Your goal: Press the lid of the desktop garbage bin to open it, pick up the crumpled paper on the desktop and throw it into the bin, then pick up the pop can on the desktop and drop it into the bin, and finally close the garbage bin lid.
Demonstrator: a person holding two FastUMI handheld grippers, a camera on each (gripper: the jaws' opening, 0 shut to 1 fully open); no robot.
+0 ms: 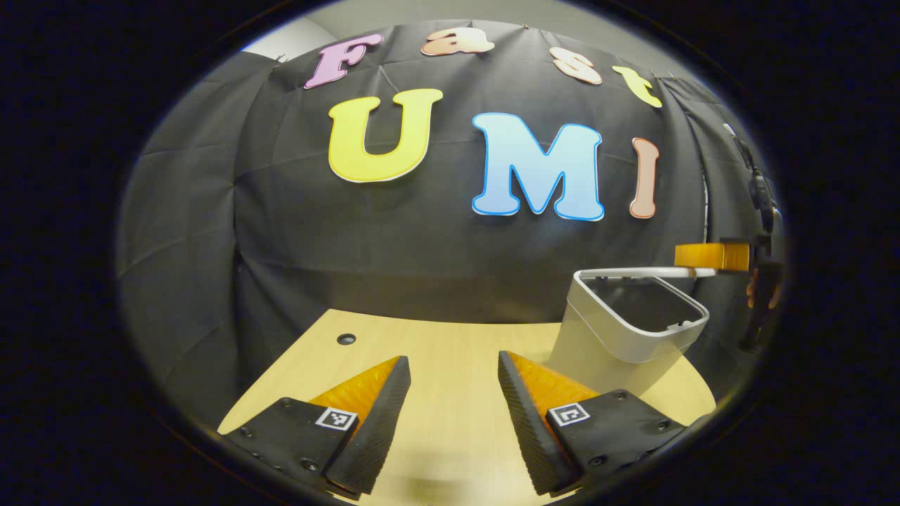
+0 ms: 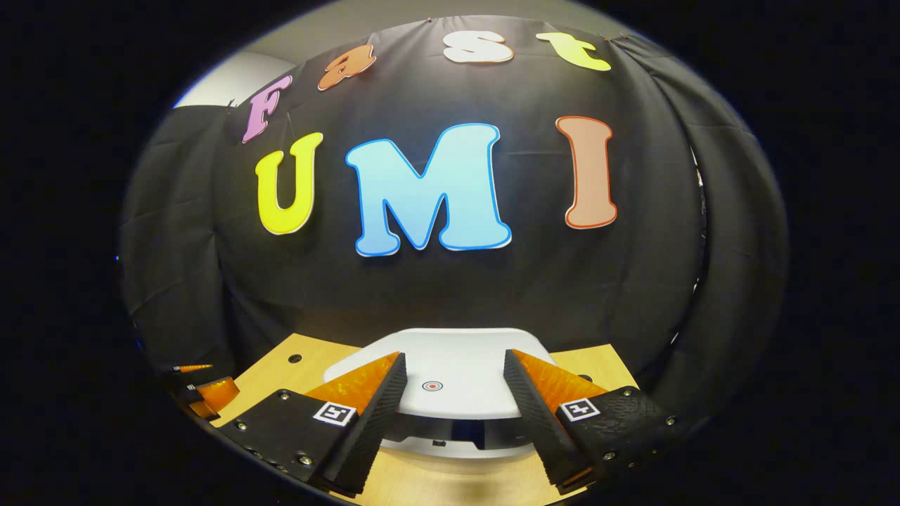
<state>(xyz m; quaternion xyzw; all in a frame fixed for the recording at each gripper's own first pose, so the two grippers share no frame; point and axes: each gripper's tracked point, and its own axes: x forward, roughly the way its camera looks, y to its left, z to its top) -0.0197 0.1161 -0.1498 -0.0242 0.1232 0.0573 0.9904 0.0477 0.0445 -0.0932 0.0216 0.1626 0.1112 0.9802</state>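
Standing toward the right side of the wooden table in the left gripper view, the garbage bin has its lid raised so that the dark inside of the rim shows. The lid lies nearly level above the opening, seen edge-on as a thin pale strip. The left gripper hovers over bare tabletop just beside the bin, its jaws spread apart with nothing between them. At the far right of that view the right gripper sits at the lid's outer end, touching or very nearly touching it — I cannot tell which. In the right gripper view the right gripper also has its fingers parted and empty, and the lid lies flat just ahead of them, with a small red ring mark between the fingertips; below the lid the bin's opening shows as a dark gap. The left gripper peeks in at the lower left edge of this view, beside the table.
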